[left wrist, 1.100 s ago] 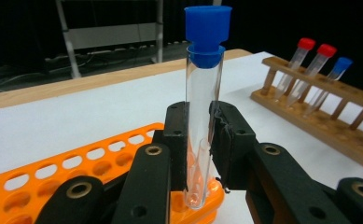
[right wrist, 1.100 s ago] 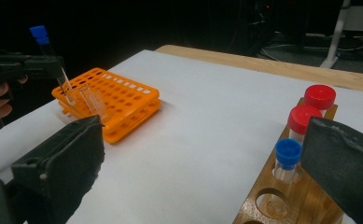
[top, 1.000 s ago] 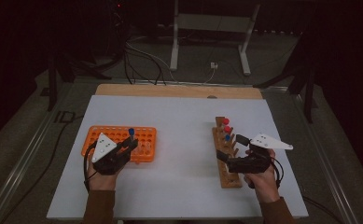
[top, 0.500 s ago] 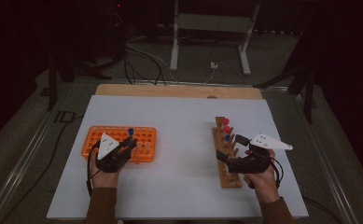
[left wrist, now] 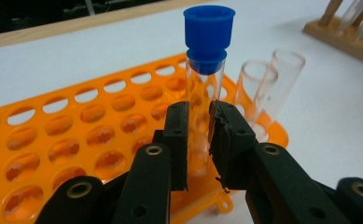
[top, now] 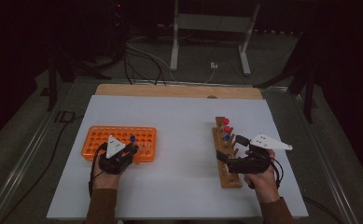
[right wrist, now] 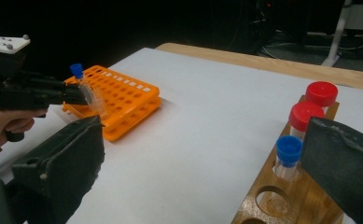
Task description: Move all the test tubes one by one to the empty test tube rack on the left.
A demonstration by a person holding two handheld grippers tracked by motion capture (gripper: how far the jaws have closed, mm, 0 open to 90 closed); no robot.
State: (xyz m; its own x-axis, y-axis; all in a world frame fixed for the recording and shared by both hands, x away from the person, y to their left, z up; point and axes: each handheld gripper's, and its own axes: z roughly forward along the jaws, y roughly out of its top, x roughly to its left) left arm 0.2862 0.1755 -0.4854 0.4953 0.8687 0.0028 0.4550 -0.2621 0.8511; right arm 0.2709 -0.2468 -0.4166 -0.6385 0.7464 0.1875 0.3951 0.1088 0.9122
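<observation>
**Blue-capped tube lowered into the orange rack**

Your left hand has sunk a little since a second ago, carrying its tube down toward the rack, while your right hand has kept its place by the wooden stand.

Starting at the left of the table: the orange rack (top: 119, 140) lies at about nine o'clock from the table's middle, its long side running across. Your left gripper (top: 131, 148) sits at the rack's near edge, toward its right end. Its jaws are pinched narrow on the blue-capped tube (left wrist: 206, 93), pressing the glass from both sides below the cap. That tube stands nearly upright, leaning slightly, with its lower end down among the holes at the rack's near right corner; whether it rests on the bottom you cannot tell. Two clear open tubes (left wrist: 268, 93) stand in the rack just beside it, at about two o'clock from the held tube in the left gripper view.

Across the bare white table (top: 184, 116), at about three o'clock, the wooden stand (top: 226, 156) runs away from you. Two red-capped tubes (right wrist: 312, 105) sit in its far holes, and a second blue-capped one (right wrist: 289, 156) stands next nearer. Your right gripper (top: 228, 151) hovers over the stand's near half with its jaws spread wide and nothing between them.
</observation>
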